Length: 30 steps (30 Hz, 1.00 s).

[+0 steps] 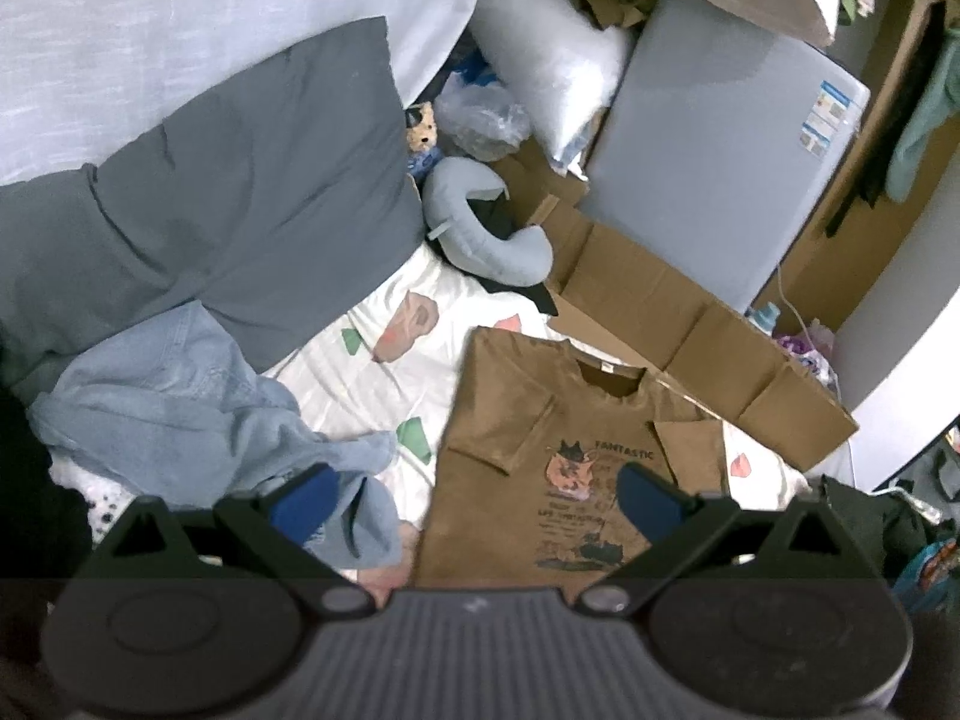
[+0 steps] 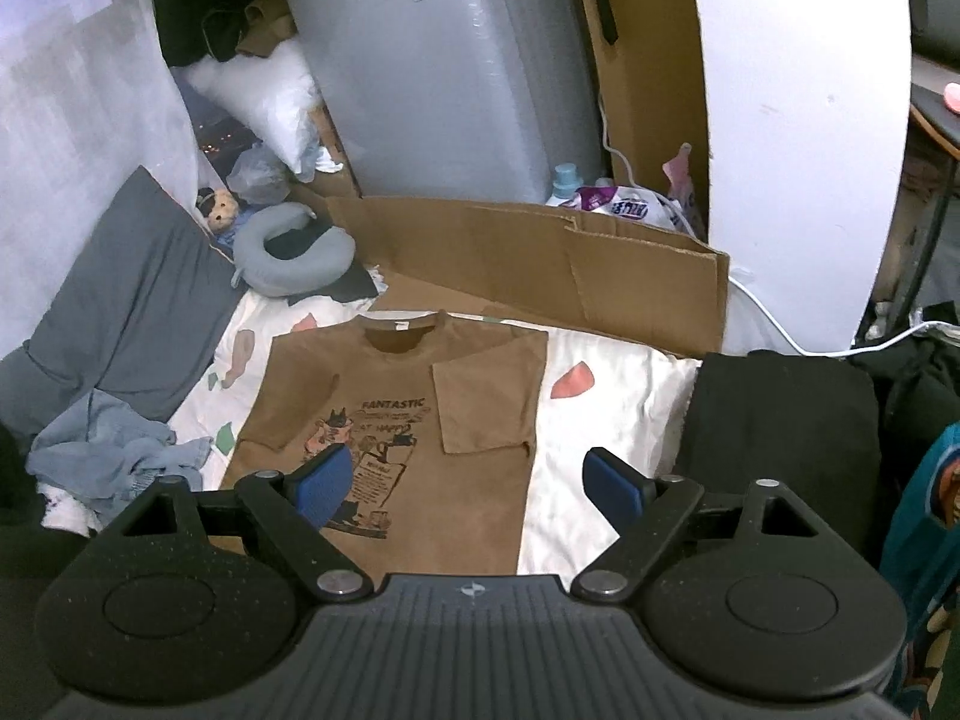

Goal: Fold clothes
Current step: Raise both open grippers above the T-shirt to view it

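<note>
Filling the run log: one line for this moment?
brown T-shirt: flat, sleeves folded in | left claw: open, empty | right claw: open, empty

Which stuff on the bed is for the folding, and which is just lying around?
For folding:
- brown printed T-shirt, sleeves already folded in
- crumpled light-blue denim garment
- left tongs and right tongs, both open

Just lying about:
- grey neck pillow
- flattened cardboard box
- small teddy bear

The brown T-shirt (image 2: 396,420) has the word "FANTASTIC" on its front. The smaller words under it are too blurry.
</note>
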Available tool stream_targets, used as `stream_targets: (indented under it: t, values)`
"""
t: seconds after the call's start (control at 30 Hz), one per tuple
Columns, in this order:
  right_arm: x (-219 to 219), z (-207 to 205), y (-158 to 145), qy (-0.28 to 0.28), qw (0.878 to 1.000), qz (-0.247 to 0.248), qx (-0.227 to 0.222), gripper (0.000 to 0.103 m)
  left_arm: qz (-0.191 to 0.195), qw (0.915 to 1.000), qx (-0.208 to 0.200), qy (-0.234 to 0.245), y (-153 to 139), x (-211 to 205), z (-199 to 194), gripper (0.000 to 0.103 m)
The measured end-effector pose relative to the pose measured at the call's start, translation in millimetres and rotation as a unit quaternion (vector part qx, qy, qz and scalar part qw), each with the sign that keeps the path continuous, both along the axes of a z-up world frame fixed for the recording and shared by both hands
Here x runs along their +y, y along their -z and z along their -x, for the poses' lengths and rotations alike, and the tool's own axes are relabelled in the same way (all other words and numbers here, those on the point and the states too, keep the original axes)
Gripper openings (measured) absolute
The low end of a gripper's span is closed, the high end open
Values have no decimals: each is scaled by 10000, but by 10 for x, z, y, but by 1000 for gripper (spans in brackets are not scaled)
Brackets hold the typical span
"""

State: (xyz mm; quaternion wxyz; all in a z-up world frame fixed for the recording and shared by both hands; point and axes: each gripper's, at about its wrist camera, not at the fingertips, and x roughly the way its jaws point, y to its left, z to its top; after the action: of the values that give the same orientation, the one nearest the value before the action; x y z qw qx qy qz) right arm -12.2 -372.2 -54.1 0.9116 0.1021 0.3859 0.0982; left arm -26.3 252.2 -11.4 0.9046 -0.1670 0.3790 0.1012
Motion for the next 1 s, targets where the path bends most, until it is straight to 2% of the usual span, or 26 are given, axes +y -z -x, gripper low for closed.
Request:
stream_targets:
  t: [0.23,0.43,0.7,0.9,1.0]
  values:
    - [45,169,177,161,9997,-136,-126,91,-195,9998,62,52,320,-126,107,101]
    - [96,282,401,269,9993,-192,-161,91,6,9997,211,-116,651,-136,200,101]
    - [90,423,825,433,9984,-349,86,91,136,9992,338,-186,1059,-191,277,101]
    - [114,559,1228,490,9977,-348,328,91,-164,9986,462,-180,1390,-262,296,101]
    - [141,602,1458,453,9970,-355,524,91,-67,9980,580,-246,1567,-230,302,101]
